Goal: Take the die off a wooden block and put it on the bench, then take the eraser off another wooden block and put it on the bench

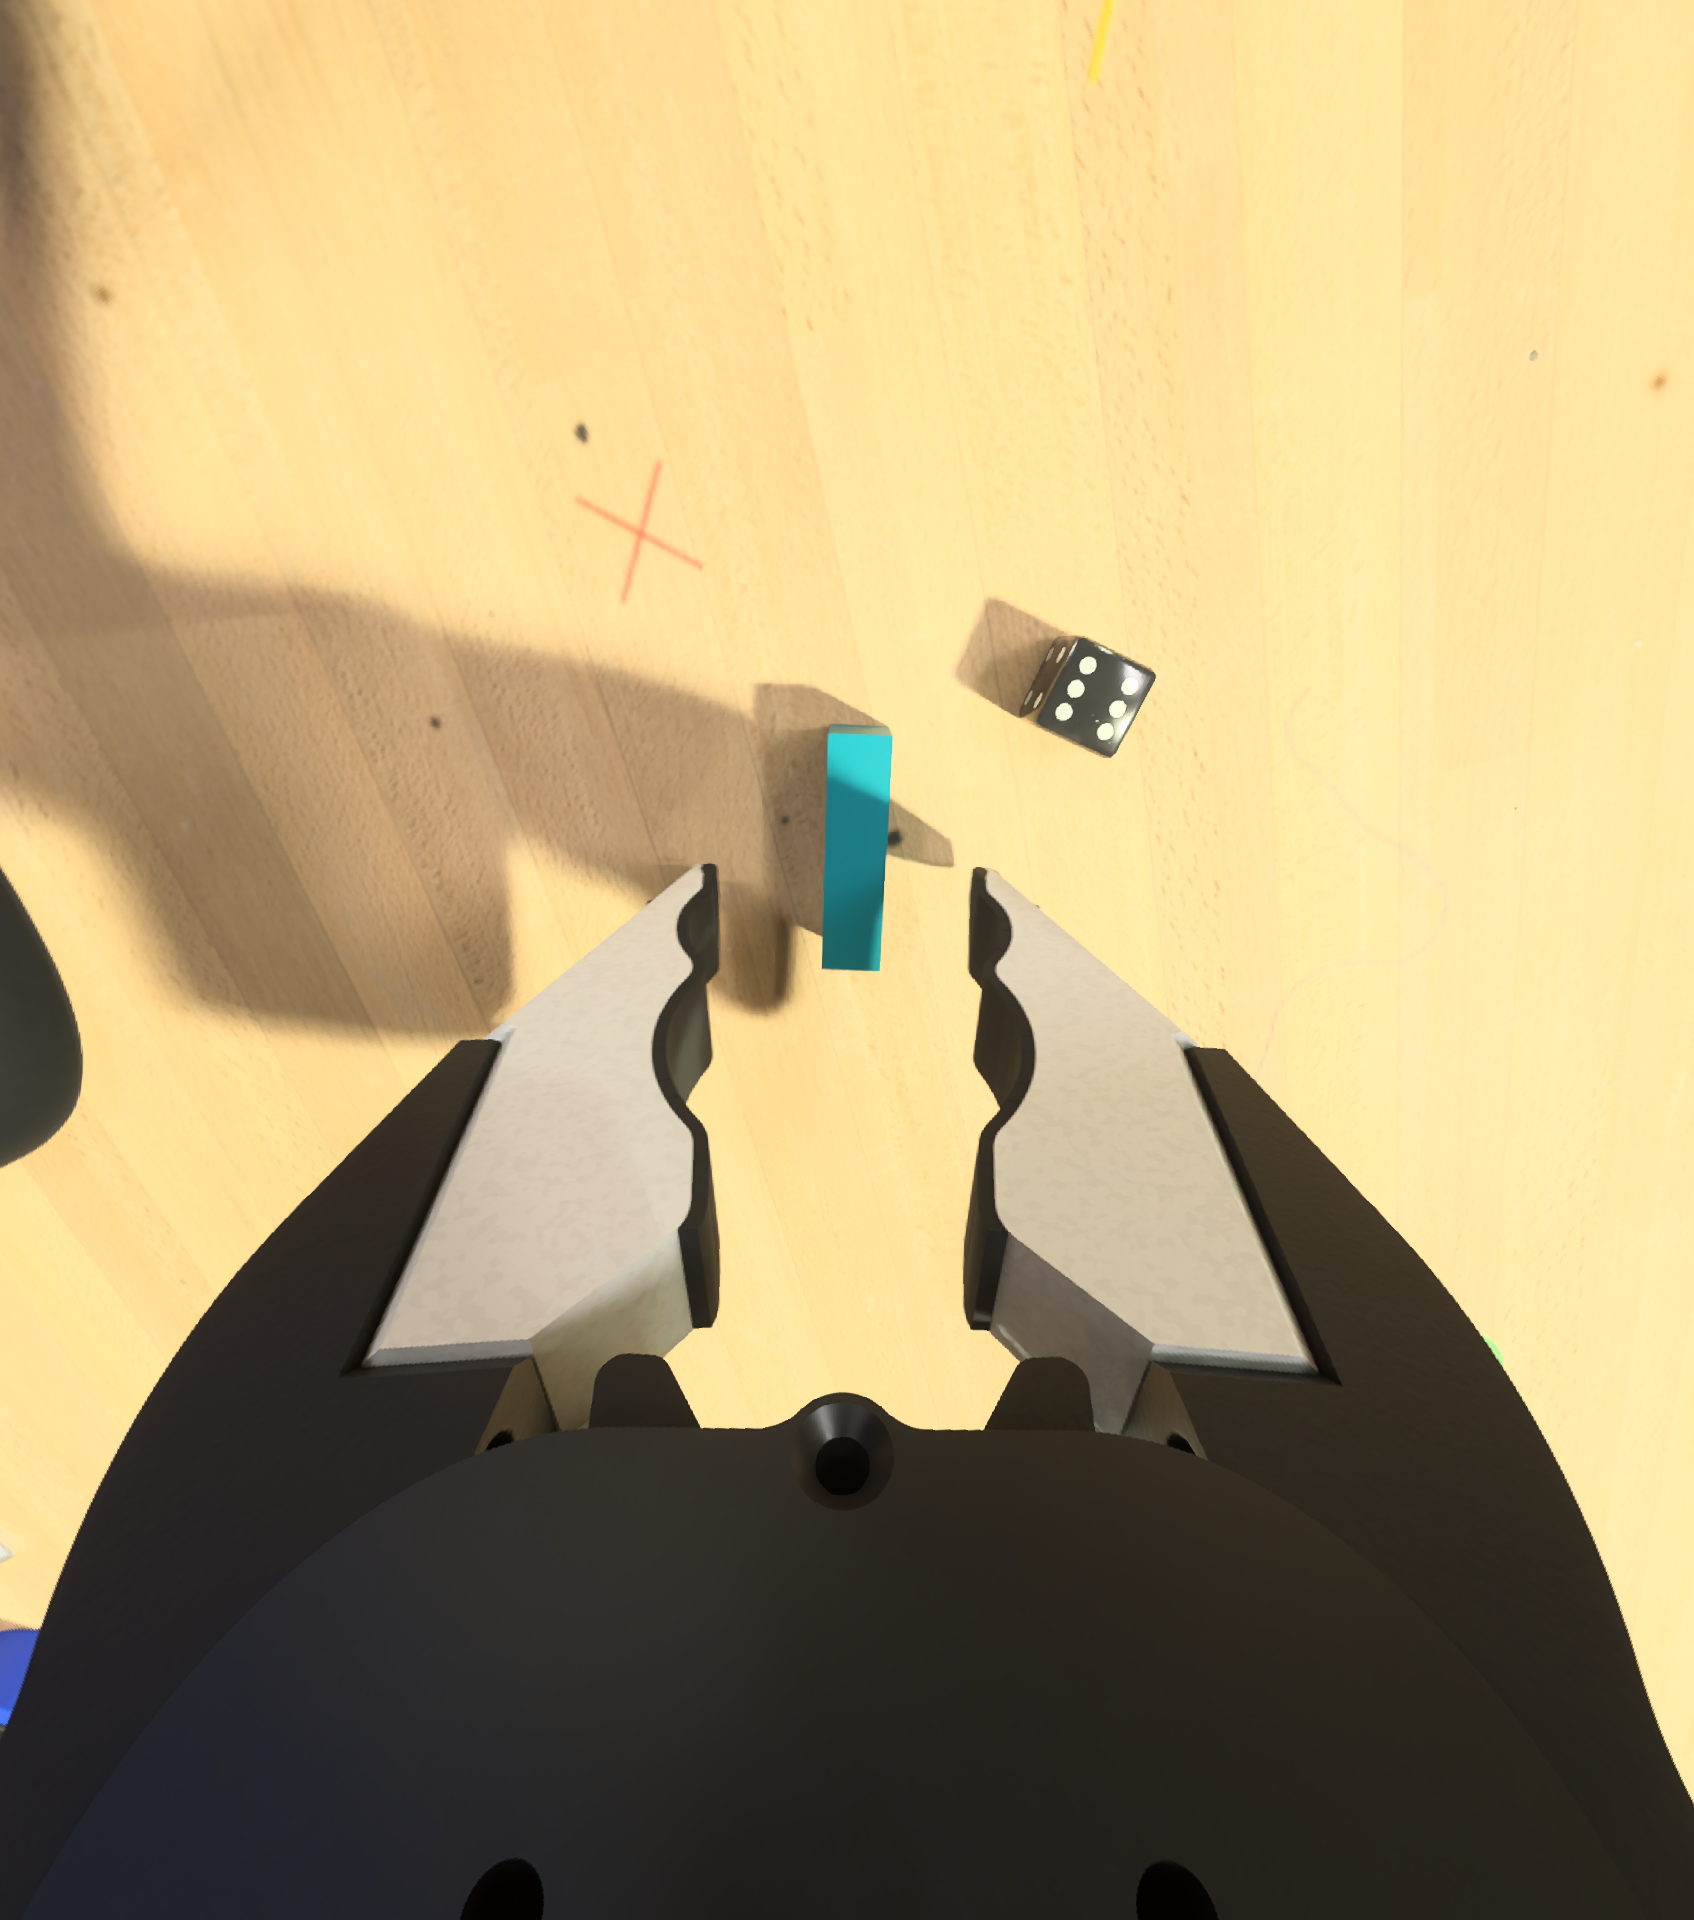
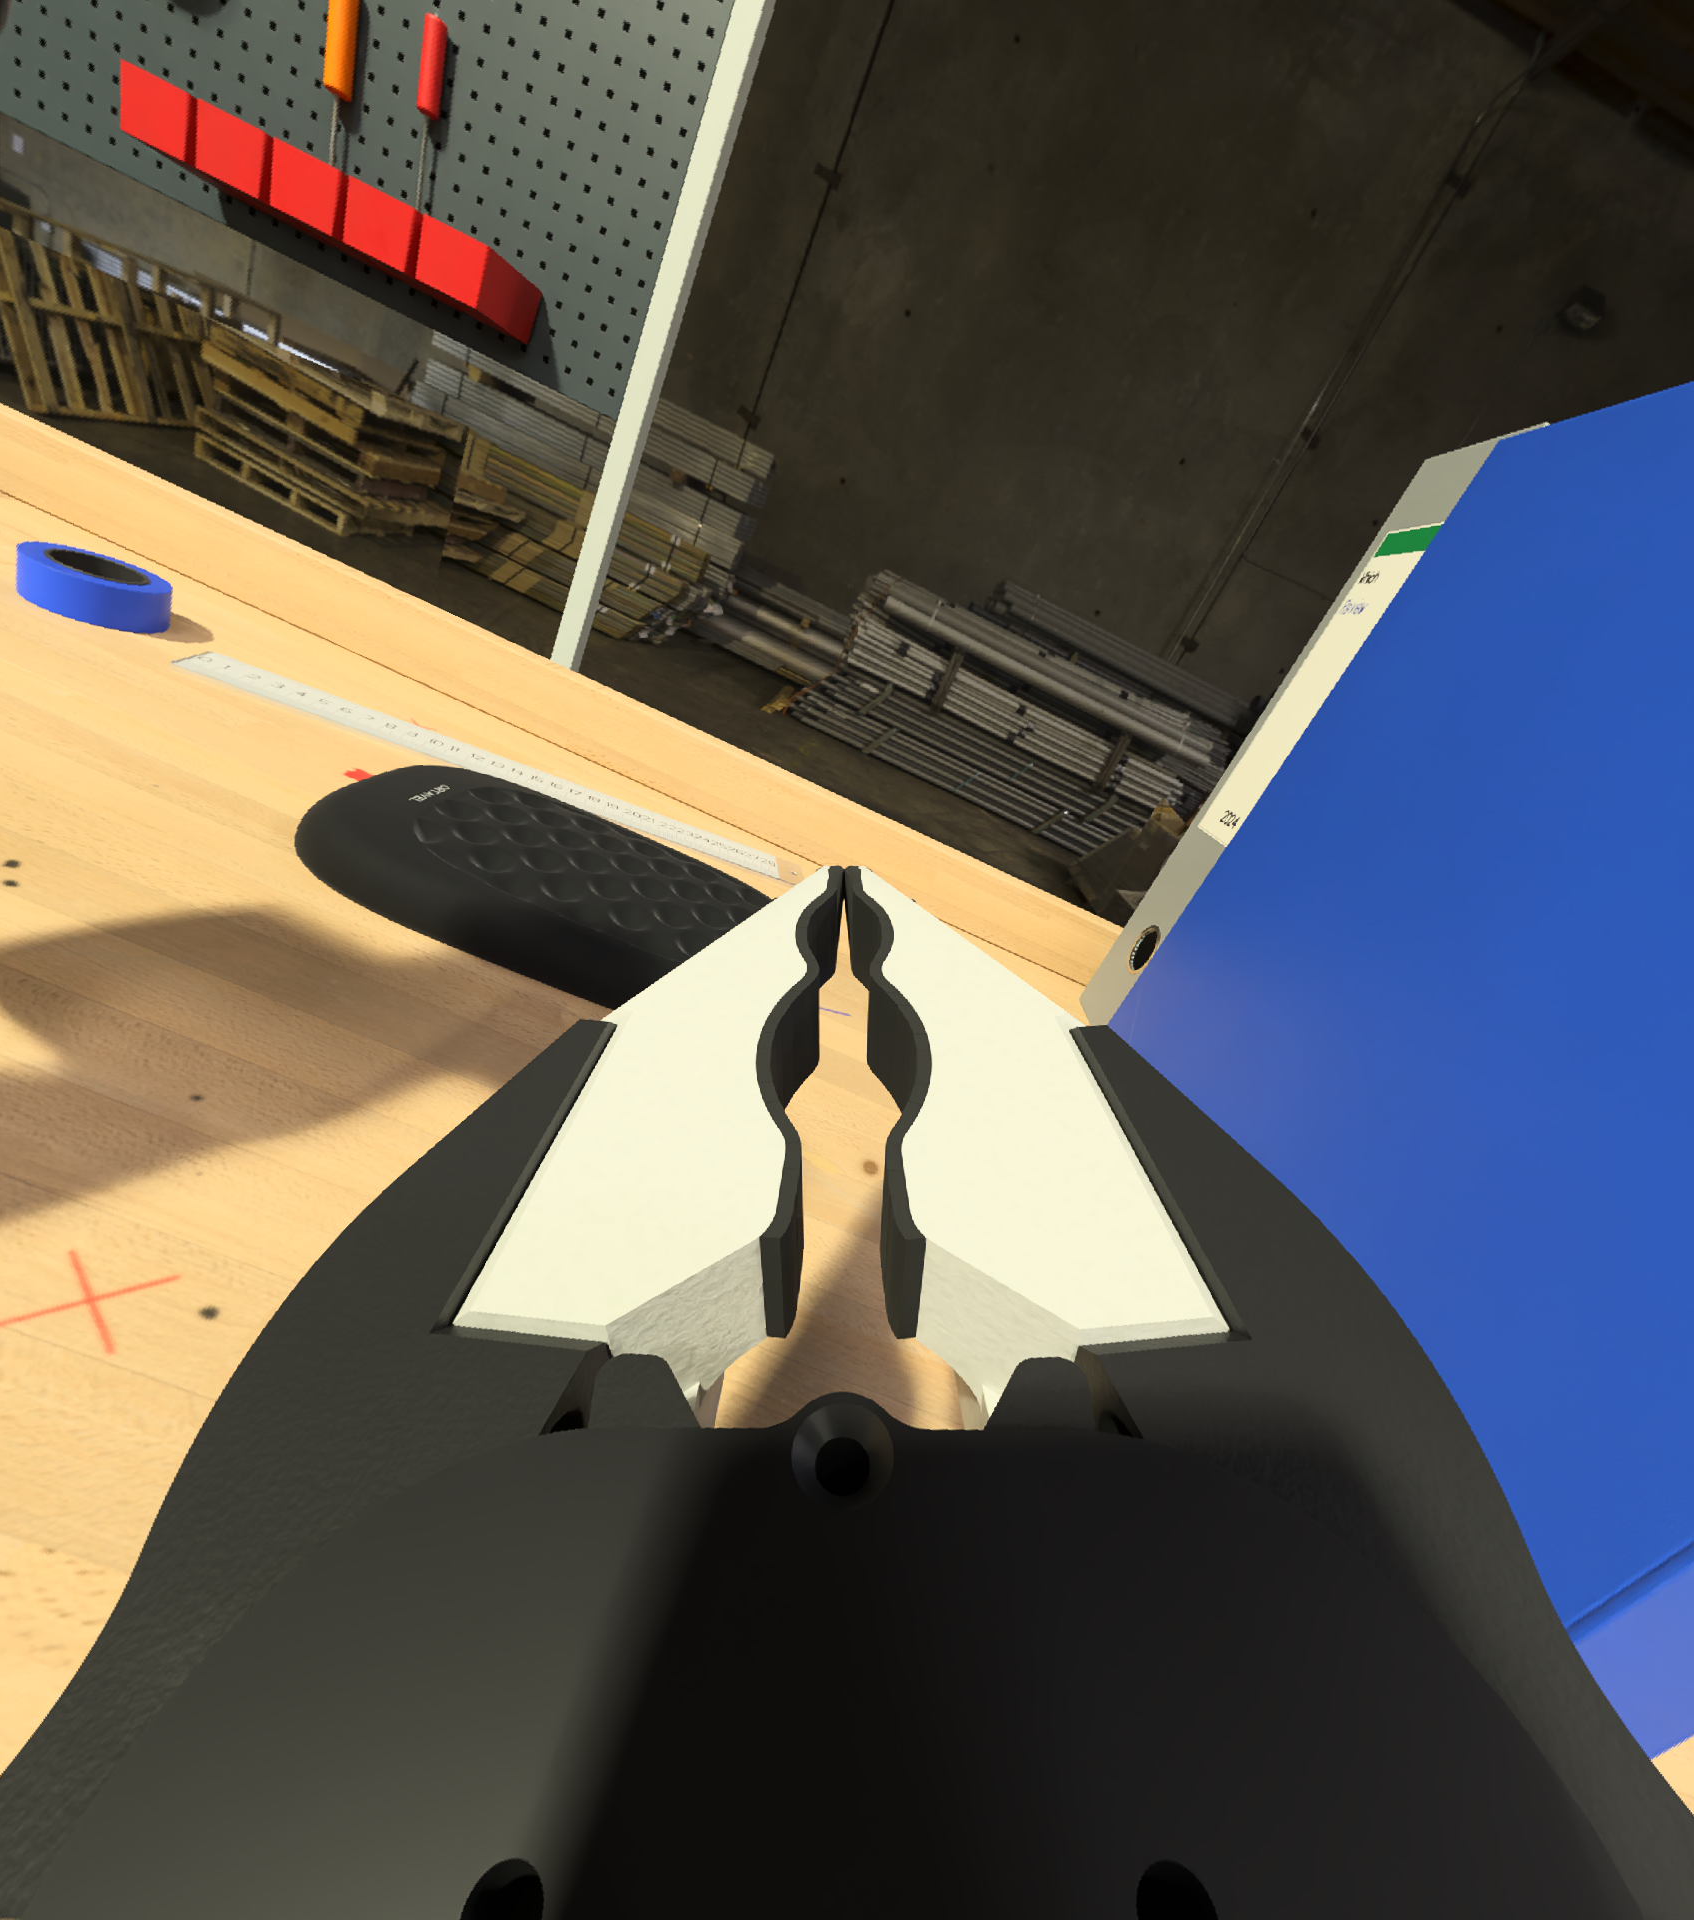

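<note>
In the left wrist view a teal eraser (image 1: 858, 831) sits on its narrow edge on the wooden bench (image 1: 1342, 520). It lies in line with the gap of my left gripper (image 1: 843, 873), which is open; neither finger touches it. A black die (image 1: 1092, 694) with white pips rests on the bench just right of the eraser. My right gripper (image 2: 843, 875) is shut and empty, held above the bench. No wooden block shows in either view.
A red cross mark (image 1: 640, 532) lies left of the eraser. A black padded wrist rest (image 2: 531, 873), a ruler (image 2: 469, 748) and blue tape rolls (image 2: 93, 587) lie toward the bench's far edge. A blue binder (image 2: 1549, 935) stands close on the right. A pegboard (image 2: 510, 156) hangs behind.
</note>
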`<state>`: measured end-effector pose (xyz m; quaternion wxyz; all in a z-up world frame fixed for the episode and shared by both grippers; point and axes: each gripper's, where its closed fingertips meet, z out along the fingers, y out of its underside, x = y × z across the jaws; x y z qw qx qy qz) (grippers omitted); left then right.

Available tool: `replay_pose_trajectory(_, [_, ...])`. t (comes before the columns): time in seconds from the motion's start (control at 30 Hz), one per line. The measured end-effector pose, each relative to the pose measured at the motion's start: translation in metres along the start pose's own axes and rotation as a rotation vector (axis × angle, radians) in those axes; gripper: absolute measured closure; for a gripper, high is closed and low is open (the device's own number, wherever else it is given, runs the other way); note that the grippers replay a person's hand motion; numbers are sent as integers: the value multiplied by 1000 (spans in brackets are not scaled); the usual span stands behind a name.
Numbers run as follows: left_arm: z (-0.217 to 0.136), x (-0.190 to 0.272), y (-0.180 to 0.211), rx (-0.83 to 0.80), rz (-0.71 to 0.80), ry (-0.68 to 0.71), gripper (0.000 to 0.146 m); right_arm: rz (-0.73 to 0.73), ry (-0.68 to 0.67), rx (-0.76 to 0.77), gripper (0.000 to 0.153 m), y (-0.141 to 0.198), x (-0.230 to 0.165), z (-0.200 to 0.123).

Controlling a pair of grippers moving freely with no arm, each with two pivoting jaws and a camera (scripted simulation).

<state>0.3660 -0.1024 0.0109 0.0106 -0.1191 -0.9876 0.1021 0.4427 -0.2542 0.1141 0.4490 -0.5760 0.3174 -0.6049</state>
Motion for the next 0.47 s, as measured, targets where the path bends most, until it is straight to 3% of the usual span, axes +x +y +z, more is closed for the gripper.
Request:
replay_pose_trajectory(0.1, [-12, -2, 1, 50, -42, 10, 87, 0, -3, 2, 153, 0, 0, 0])
replay_pose_trajectory(0.27, [-63, -12, 26, 170, -141, -18, 81, -3, -5, 4, 153, -1, -1, -1])
replay_pose_trajectory(0.4, [-117, -32, 82, 194, -288, -190, 79, -4, -6, 2, 153, 0, -1, -1])
replay_pose_trajectory(0.47, [-143, -41, 115, 216, -404, -286, 87, -10, -6, -3, 153, 0, -2, 0])
